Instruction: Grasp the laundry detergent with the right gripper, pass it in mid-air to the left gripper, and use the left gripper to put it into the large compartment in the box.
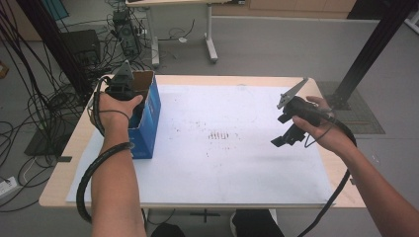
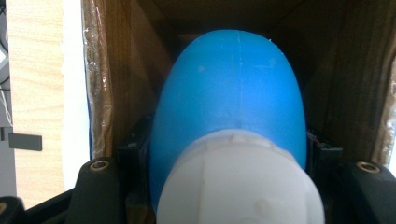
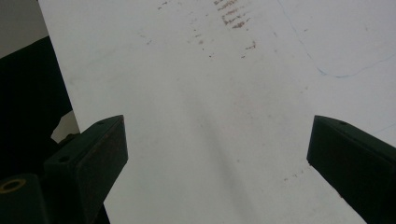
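Note:
A blue bottle [image 2: 229, 93] with a white cap [image 2: 238, 182] sits between the jaws of my left gripper [image 2: 229, 154], which is shut on it. The bottle hangs cap-end toward the camera inside an open cardboard box [image 2: 355, 84]. In the high view this blue box [image 1: 148, 116] stands at the table's left, and my left gripper [image 1: 123, 91] reaches down into its open top. My right gripper [image 1: 284, 138] hovers over the right part of the white sheet [image 1: 222, 163]. Its jaws [image 3: 217, 149] stand wide open with nothing between them.
The white sheet covers most of the wooden table [image 1: 64, 168] and carries brown smudges [image 1: 220, 134] near its middle. A black post [image 1: 375, 49] rises beyond the far right corner. Cables [image 1: 29, 98] and equipment lie on the floor to the left.

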`<action>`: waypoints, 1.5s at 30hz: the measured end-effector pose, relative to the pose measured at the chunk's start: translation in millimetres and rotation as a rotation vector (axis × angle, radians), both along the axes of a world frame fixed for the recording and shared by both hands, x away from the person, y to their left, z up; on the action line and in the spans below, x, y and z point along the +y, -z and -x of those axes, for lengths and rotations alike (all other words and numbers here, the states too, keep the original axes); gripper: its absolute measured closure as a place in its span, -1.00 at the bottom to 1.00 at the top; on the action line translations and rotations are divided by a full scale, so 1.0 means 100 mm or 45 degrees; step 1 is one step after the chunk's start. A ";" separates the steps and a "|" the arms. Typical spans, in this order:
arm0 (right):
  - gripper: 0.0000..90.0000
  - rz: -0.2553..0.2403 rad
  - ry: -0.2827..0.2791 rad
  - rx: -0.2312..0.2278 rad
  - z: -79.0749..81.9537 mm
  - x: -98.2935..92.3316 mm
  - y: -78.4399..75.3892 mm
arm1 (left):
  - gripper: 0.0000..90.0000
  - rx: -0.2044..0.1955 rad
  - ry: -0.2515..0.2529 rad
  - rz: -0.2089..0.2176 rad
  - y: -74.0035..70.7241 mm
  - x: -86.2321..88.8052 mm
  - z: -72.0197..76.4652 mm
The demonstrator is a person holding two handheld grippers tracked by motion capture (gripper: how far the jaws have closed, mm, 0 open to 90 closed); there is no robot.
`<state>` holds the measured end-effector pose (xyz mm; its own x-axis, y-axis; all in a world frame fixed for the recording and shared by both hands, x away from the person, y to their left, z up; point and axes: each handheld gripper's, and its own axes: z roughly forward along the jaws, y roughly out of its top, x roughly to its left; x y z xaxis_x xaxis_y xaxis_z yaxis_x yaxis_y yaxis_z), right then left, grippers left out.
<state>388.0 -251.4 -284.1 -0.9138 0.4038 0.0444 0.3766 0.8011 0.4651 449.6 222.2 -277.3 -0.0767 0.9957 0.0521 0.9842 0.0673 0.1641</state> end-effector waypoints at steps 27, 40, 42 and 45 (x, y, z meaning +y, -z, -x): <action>-0.89 0.004 -0.003 -0.002 0.01 0.00 -0.04 | -0.20 -0.006 0.003 -0.018 -0.01 0.00 0.01; -0.89 0.002 -0.005 -0.006 0.01 0.00 -0.04 | -0.21 -0.009 0.000 -0.015 -0.01 -0.01 0.03; -0.89 0.001 -0.003 -0.007 0.01 0.00 -0.05 | -0.21 -0.007 0.001 -0.020 -0.01 -0.01 0.02; -0.89 0.001 -0.004 -0.010 0.02 0.00 -0.06 | -0.21 -0.010 0.002 -0.021 -0.01 -0.01 0.02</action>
